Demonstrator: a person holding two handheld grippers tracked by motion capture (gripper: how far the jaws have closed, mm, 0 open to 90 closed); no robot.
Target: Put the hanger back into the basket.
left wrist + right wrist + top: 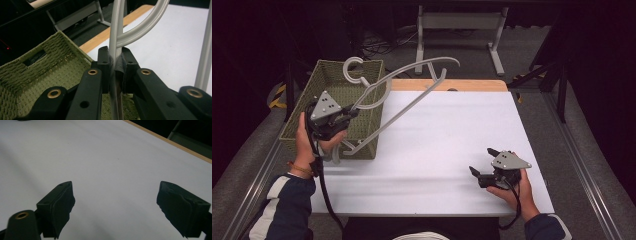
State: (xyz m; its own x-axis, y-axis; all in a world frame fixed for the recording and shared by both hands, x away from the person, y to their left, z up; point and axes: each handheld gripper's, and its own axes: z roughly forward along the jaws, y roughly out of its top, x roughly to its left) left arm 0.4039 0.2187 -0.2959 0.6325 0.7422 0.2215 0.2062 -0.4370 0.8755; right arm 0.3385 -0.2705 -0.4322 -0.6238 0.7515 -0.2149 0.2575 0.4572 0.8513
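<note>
Hangers: two grey ones, the raised hanger (412, 85) and a second hanger (362, 80) partly in the basket.
Baskets: one green woven basket (332, 80).
Grippers: two, left gripper (354, 111) and right gripper (482, 161).
Tables: one white table (452, 135).

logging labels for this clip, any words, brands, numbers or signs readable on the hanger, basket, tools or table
None: no readable text in any view.
Grey hanger: plain.
Green woven basket: no label.
Left tool and right tool: bare plates with holes, no markings.
White table: blank.
</note>
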